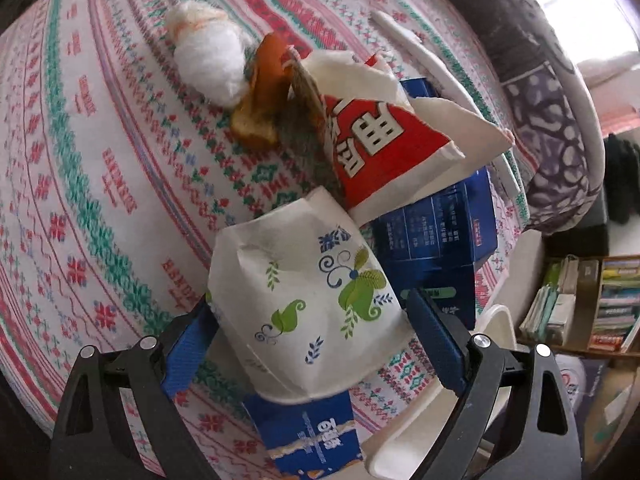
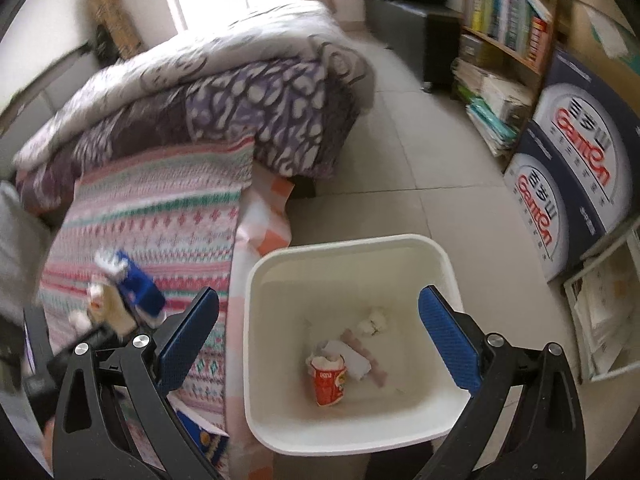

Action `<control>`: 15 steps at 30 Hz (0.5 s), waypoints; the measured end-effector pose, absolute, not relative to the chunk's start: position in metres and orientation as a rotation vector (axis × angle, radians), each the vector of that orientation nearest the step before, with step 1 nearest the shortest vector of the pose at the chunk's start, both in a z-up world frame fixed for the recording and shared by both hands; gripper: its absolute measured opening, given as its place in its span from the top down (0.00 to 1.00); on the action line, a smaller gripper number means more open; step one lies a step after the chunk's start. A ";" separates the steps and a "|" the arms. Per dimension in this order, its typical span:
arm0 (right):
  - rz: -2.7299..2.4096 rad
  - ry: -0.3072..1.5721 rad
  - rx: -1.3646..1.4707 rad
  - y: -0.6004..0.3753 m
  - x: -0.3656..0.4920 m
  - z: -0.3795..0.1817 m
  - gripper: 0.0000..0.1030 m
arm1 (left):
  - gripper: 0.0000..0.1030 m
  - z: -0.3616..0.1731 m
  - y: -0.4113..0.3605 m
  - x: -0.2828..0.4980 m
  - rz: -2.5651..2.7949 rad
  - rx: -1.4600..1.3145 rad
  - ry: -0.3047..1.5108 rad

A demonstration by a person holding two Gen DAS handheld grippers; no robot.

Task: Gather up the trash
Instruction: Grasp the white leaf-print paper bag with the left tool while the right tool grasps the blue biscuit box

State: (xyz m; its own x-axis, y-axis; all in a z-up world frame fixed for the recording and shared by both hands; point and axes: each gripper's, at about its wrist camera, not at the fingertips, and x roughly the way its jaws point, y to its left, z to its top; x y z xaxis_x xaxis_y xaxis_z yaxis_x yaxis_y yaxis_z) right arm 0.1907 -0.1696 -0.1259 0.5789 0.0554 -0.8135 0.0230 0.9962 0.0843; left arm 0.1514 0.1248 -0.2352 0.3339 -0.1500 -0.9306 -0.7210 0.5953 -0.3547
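Now your left gripper point(image 1: 310, 334) straddles the white leaf-printed paper cup point(image 1: 308, 300), spread for grasping; your right gripper point(image 2: 320, 340) gapes empty above the white square bin point(image 2: 448, 268) at lower centre.

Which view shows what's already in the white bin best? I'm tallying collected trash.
The right wrist view: it looks straight down into the white bin, showing a red cup, paper scraps and a tissue wad. The left wrist view catches only a sliver of its rim.

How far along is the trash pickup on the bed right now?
Partly done. The white bin already holds a red cup and paper scraps. The left gripper straddles the floral paper cup, open, nothing gripped. The right gripper is empty. The red carton, blue boxes, peel and tissue wad remain.
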 end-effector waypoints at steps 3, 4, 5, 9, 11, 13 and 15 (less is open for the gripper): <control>0.080 0.985 0.023 -0.155 0.188 -0.134 0.07 | 0.22 -0.230 0.127 0.153 0.389 -0.839 1.203; 0.112 1.003 0.000 -0.149 0.186 -0.139 0.07 | 0.23 -0.230 0.129 0.152 0.357 -0.824 1.213; 0.139 1.017 -0.017 -0.144 0.185 -0.142 0.07 | 0.26 -0.231 0.132 0.153 0.340 -0.813 1.223; 0.295 1.079 -0.114 -0.113 0.174 -0.159 0.07 | 0.30 -0.227 0.141 0.140 0.288 -0.778 1.230; 0.389 1.093 -0.206 -0.090 0.162 -0.169 0.07 | 0.31 -0.222 0.147 0.134 0.269 -0.763 1.222; 0.458 1.099 -0.286 -0.073 0.151 -0.177 0.07 | 0.32 -0.214 0.152 0.128 0.247 -0.741 1.211; 0.515 1.097 -0.371 -0.053 0.137 -0.188 0.07 | 0.34 -0.205 0.156 0.121 0.239 -0.706 1.193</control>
State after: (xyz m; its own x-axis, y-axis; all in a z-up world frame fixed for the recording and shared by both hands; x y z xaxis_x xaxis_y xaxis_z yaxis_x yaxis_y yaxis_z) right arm 0.1375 -0.0526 -0.1875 0.3589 0.2104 -0.9093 -0.5658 0.8239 -0.0327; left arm 0.1212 0.1564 -0.2055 0.3742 -0.1881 -0.9081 -0.5240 0.7651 -0.3744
